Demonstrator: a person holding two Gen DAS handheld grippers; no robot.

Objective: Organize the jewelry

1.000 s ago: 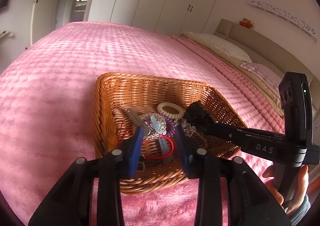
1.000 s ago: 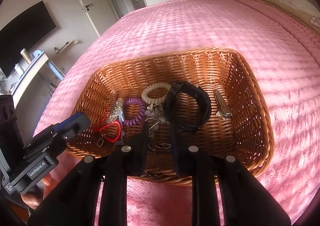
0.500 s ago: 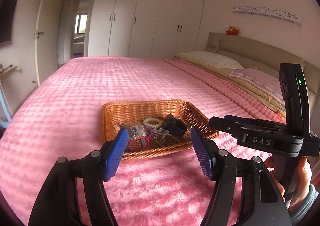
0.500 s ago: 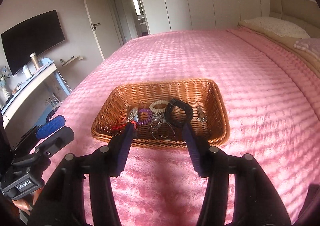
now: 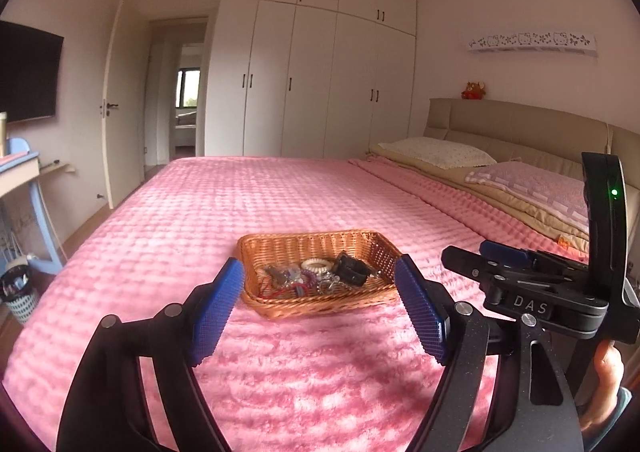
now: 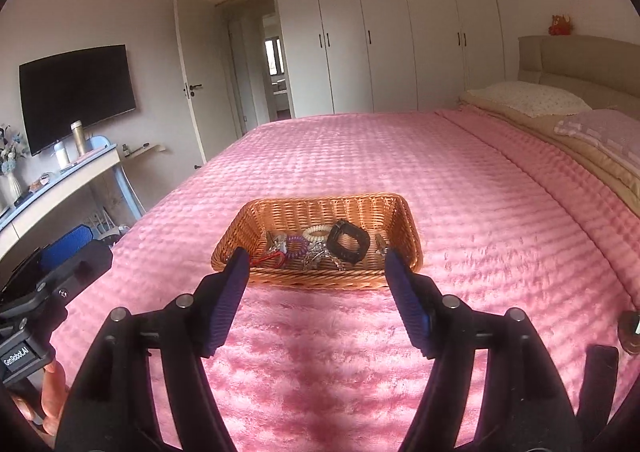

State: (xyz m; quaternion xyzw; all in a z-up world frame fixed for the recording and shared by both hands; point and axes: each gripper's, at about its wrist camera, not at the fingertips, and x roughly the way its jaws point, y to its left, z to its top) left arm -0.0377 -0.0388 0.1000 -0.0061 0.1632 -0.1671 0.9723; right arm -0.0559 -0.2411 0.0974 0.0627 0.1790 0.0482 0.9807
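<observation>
A wicker basket (image 5: 280, 244) (image 6: 320, 206) sits on the pink bedspread and holds jewelry: a black watch (image 5: 351, 270) (image 6: 347, 241), a cream coil bracelet (image 5: 317, 265) (image 6: 317, 232), a purple coil bracelet (image 6: 296, 247), a red cord (image 6: 268, 262) and silver pieces. My left gripper (image 5: 319, 277) is open and empty, well back from the basket's near edge. My right gripper (image 6: 314, 264) is open and empty, also back from it. The right gripper's body shows at the right of the left wrist view (image 5: 532, 284).
The pink bedspread (image 6: 360, 156) stretches around the basket. Pillows (image 5: 436, 150) and a headboard lie to the right. A desk (image 6: 60, 180) and a TV (image 6: 76, 92) stand at the left. White wardrobes (image 5: 320, 84) and an open door fill the back.
Both grippers have drawn back and up from inside the basket and have opened wide. The jewelry stays in the basket.
</observation>
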